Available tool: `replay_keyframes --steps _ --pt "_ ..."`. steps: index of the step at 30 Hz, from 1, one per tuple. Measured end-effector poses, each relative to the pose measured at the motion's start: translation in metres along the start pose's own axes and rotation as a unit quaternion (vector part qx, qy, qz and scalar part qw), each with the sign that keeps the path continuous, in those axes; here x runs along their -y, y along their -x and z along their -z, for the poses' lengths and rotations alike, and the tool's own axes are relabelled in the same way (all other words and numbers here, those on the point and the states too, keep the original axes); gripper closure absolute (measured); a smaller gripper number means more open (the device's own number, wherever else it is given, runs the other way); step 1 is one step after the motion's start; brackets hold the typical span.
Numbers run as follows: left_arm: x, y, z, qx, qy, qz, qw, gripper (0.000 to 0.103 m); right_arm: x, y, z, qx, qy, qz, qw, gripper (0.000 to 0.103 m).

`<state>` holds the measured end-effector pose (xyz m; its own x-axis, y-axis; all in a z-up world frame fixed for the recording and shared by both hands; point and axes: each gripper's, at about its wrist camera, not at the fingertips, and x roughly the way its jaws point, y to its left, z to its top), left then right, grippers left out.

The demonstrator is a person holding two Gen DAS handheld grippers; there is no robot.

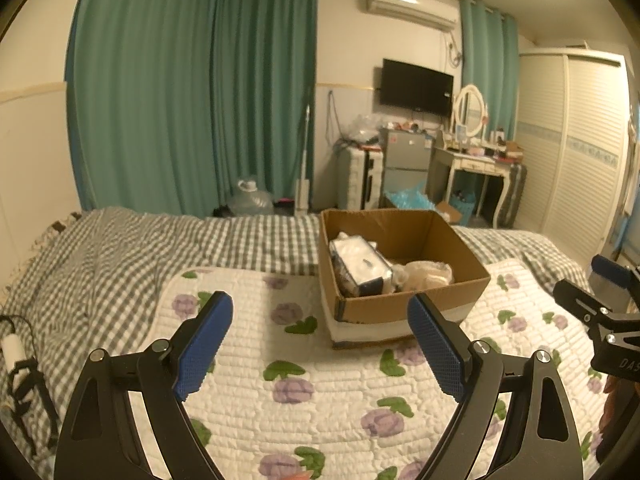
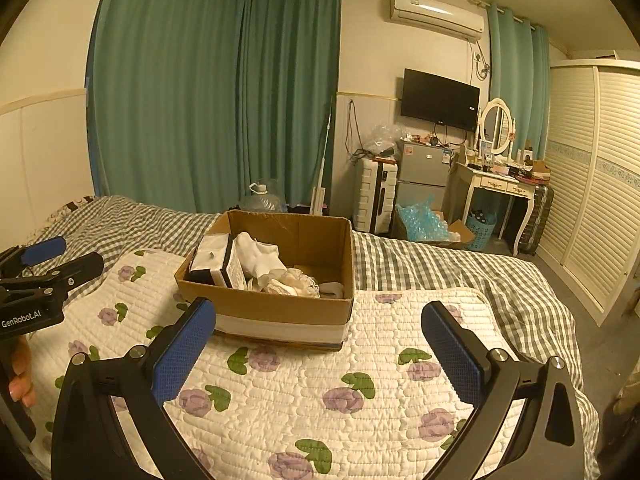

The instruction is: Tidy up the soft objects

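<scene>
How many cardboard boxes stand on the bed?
1. The open cardboard box stands on the flowered quilt, ahead of both open grippers, and holds a tissue pack and white soft items. None other shows on the bed.

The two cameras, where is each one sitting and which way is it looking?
Left wrist: rides the left gripper, above the flowered quilt, facing the cardboard box ahead-right; own open blue fingers show, the right gripper at the right edge.
Right wrist: rides the right gripper, box ahead-left; open fingers, the left gripper and the person's fingertips at left.
Shared: box, quilt, green curtains, TV.
</scene>
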<state>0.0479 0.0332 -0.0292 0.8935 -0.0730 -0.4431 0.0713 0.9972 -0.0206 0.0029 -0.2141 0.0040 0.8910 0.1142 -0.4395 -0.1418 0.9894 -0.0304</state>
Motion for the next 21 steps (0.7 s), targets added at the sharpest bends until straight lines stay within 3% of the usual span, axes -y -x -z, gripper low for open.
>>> replay_keyframes --steps 21 --pt "0.0051 -0.0015 0.0056 -0.011 -0.003 0.0 0.9999 0.013 0.0024 0.0023 0.0045 -0.007 0.001 -0.001 1.0 0.0"
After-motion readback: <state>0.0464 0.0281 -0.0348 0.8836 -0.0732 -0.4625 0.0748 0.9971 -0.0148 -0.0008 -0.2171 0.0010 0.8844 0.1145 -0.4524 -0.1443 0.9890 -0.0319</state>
